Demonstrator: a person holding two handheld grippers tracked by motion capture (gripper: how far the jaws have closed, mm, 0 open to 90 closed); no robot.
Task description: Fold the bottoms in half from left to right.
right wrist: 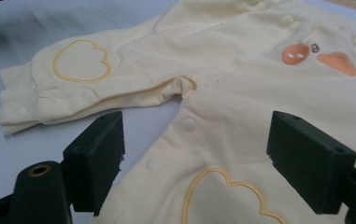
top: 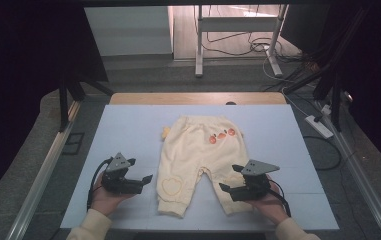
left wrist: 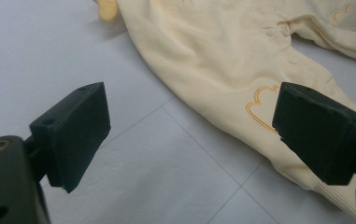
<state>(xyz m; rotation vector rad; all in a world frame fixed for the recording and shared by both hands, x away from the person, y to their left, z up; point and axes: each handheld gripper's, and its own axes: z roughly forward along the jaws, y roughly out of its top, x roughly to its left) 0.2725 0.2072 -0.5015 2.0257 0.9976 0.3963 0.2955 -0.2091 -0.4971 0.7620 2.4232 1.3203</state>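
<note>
A pale yellow pair of baby trousers (top: 198, 150) lies flat on the light mat (top: 128, 125), waist away from me and legs toward me. It has an orange face (top: 222, 135) near the waist and a heart outline (top: 170, 185) on each knee. My left gripper (top: 139, 170) is open just left of the left leg, over bare mat. In the left gripper view its jaws (left wrist: 189, 135) frame the leg's edge (left wrist: 222, 56). My right gripper (top: 231, 178) is open over the right leg. In the right gripper view the jaws (right wrist: 194, 154) straddle the snap-buttoned inner seam (right wrist: 187, 123), holding nothing.
The mat covers a wooden table (top: 198, 97) whose far edge shows. A small yellow tab (top: 165, 132) sticks out at the trousers' left hip. A power strip (top: 319, 126) and cables lie on the floor at the right. White desk legs (top: 199, 45) stand behind.
</note>
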